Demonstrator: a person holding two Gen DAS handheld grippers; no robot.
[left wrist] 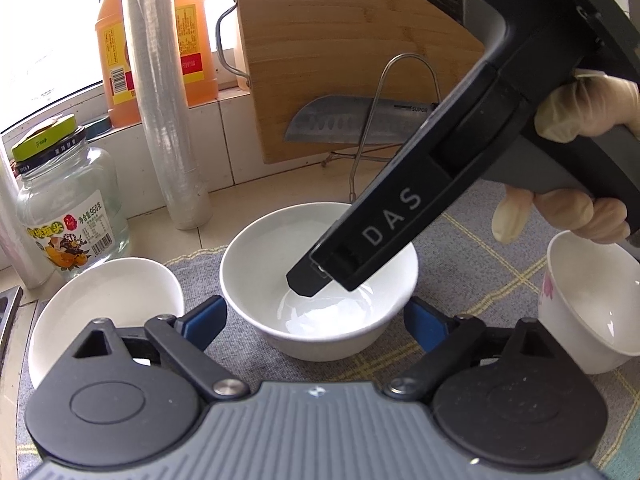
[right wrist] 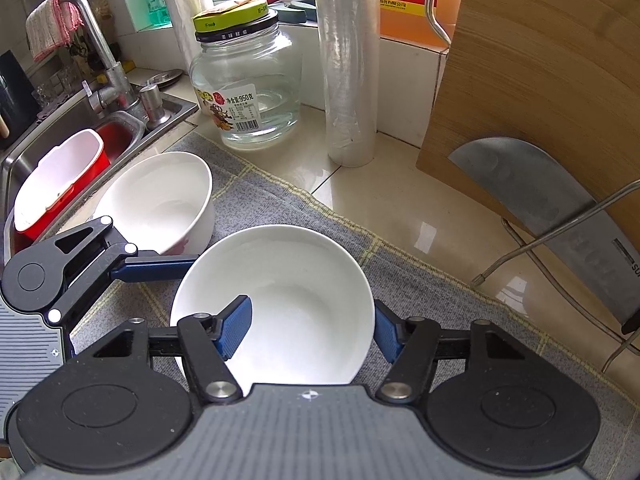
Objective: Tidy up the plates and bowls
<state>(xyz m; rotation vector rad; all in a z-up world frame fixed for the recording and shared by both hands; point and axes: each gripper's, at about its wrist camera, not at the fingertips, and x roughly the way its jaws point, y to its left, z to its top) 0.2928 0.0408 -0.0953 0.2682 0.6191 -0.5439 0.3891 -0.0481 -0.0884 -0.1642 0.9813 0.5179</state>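
We count three white bowls on the grey checked mat [right wrist: 400,280] that covers the bench [right wrist: 380,184], and we take the middle bowl [right wrist: 280,304] as our landmark. It is plain white, glossy and empty, with a round rim and a shallow well that catches the window light. To its left stands a second bowl [right wrist: 160,200], also white, with a pink mark low on its outer wall. To its right in the left wrist view stands a third bowl [left wrist: 592,304], white with a pink flower on its side.

Our right gripper [right wrist: 312,328] is closed on the middle bowl: one blue finger [right wrist: 236,326] sits inside the rim and the other presses the outer wall. Our left gripper [left wrist: 316,320] stands open, with its blue fingers [left wrist: 208,316] flanking the near side of the same bowl without pressing it.

Behind the middle bowl we see one glass jar [right wrist: 248,80] with a green lid, one roll of clear film [right wrist: 348,80], one wooden cutting board [right wrist: 540,80] and one cleaver [right wrist: 560,208] in a wire rack. A sink [right wrist: 80,140] lies beyond the left bowl.
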